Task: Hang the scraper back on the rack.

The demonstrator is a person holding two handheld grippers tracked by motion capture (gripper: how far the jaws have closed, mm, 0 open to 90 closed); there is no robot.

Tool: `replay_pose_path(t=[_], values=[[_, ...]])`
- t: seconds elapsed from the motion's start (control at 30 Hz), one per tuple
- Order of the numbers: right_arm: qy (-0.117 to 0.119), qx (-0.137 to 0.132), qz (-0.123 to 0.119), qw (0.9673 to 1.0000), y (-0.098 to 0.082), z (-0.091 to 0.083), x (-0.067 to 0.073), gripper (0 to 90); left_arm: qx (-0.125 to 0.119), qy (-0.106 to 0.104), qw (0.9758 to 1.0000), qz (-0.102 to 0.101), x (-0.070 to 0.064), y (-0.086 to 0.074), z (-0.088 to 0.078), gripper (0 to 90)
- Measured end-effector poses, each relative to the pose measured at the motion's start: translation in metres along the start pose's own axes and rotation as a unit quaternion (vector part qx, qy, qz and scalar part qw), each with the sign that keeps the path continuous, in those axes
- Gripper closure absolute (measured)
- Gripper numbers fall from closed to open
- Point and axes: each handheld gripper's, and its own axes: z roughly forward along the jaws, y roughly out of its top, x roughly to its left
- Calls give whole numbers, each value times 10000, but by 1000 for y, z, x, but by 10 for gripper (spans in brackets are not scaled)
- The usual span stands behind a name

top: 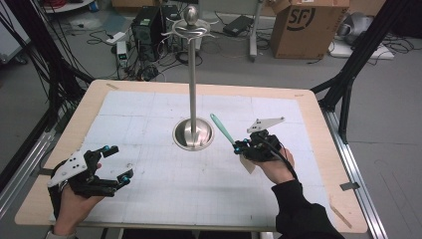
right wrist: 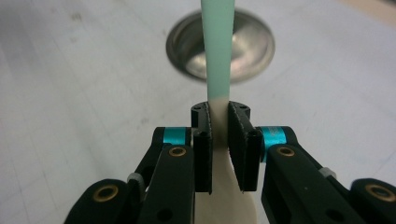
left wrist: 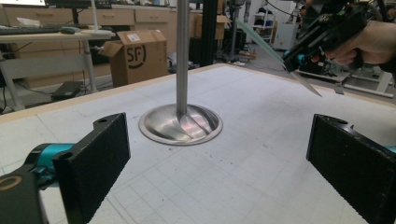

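Nearest the person, at the front left of the desk [top: 318,129], the left gripper [top: 115,163] rests low in the left hand [top: 74,204], its jaws spread wide with nothing between them. In the left gripper view the two black pads [left wrist: 98,158] stand far apart, framing bare gridded mat [top: 149,164].

A little farther in, on the right side, the right hand [top: 276,167] holds the right gripper [top: 240,146] lifted above the mat. Its jaws are pinching a spatula [top: 222,128] at the neck, where the mint-green handle meets the cream blade. In the right gripper view the pads press on both sides of that neck; the handle [right wrist: 217,46] runs up and away from the jaws, and the pale blade [right wrist: 229,196] hangs below them. In the high view the handle slants up and left toward the middle of the desk, and the blade [top: 247,163] shows beneath the gripper, clear of the mat.

Beyond both grippers, at the desk's centre, stands a metal stand [top: 193,79]: a round dished base [top: 193,135], an upright pole, and curved hooks [top: 191,31] under a ball at the top. The spatula's handle tip is near the base's right edge, not touching it.

Behind the desk, on the floor, sit a cardboard box [top: 303,25] and tangled cables.
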Motion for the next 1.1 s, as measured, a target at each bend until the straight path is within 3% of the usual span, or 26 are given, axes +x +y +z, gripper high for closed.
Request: replay_pose_path(t=[0.13, 0.23, 0.37, 0.6, 0.67, 0.77, 0.87, 1.0, 1.1], values=[[29, -595, -101, 9982, 10, -8, 0, 806, 7, -27, 10000, 20, -1, 0, 0, 66], [74, -755, -107, 9971, 14, -10, -1, 806, 47, -7, 10000, 17, -1, 0, -1, 66], [98, -1165, -181, 9930, 22, -15, -2, 805, -4, 36, 10000, -2, 0, 1, -5, 66], [300, -1964, -150, 9800, 35, -26, -6, 806, -23, 62, 10000, -21, 0, 1, -9, 66], [411, -2142, -31, 9759, 38, -29, -8, 806, -70, -15, 9999, -107, -1, 3, -9, 66], [569, -2402, 52, 9691, 42, -32, -9, 805, -149, -64, 9999, -27, -4, 6, -10, 66], [543, -2491, -19, 9670, 49, -34, -10, 805, -139, -31, 9999, -26, -4, 6, -12, 66], [349, -2432, -123, 9693, 58, -35, -11, 806, -105, 12, 9999, -44, -3, 4, -14, 66], [341, -2495, -148, 9677, 65, -36, -12, 806, -116, 29, 9999, -27, -3, 5, -16, 66]])
